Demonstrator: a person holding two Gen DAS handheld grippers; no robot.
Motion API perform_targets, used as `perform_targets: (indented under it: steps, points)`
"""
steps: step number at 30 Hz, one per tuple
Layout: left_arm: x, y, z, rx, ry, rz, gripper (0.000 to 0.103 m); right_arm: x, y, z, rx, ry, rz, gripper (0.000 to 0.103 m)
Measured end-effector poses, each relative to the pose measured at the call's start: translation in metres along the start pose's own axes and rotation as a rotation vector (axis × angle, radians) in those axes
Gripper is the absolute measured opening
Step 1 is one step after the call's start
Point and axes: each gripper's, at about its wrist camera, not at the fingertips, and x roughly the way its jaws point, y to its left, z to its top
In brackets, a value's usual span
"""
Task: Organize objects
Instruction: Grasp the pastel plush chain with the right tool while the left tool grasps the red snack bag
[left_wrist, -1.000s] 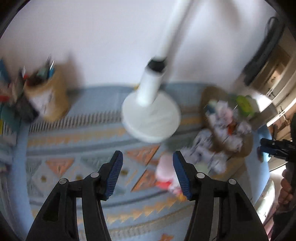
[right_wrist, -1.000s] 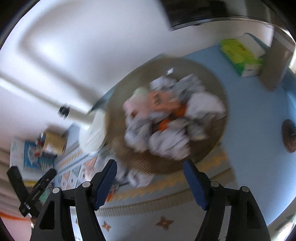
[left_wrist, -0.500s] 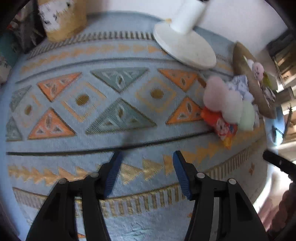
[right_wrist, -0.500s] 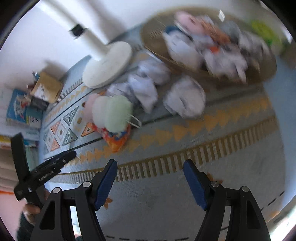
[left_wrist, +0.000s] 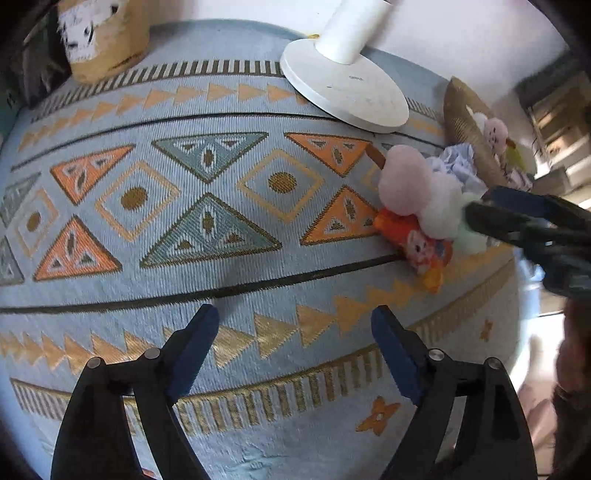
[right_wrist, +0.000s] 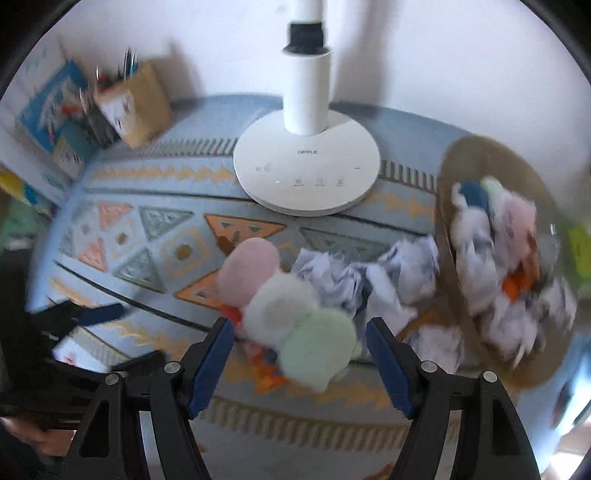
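Surface: covered by a pale blue patterned cloth (left_wrist: 207, 258) with orange and teal triangles.

Left claw (left_wrist: 295, 354): pointing steeply down over bare cloth near the front edge; jaws have just been opening and stand wide, nothing between them.

Right claw (right_wrist: 299, 354): jaws apart, held just over the pompom toy (right_wrist: 291, 306), whose green ball lies between the blue pads; no pad appears to press on it, though blur makes this uncertain.

Pompom toy: pink, white and green fluffy balls in a row, resting on an orange printed packet (left_wrist: 421, 247), right of the surface's centre.

Crumpled paper balls (right_wrist: 369, 273): several loose on the cloth, close behind and right of the toy, between it and the basket.

Woven basket (right_wrist: 476, 162): toward the right edge, heaped with more crumpled paper and soft items.

White lamp base (right_wrist: 306, 177): round, with upright pole, at the back edge, just behind the toy.

Cardboard holder (right_wrist: 136, 103): back left corner, with pens; books (right_wrist: 51, 107) beside it.
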Motion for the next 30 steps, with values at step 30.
perform_targets:
  steps: [30]
  points:
    - [0.042, -0.099, 0.031, 0.352, 0.0, 0.3, 0.08, -0.05, -0.134, -0.125, 0.604, -0.134, 0.253, 0.059]
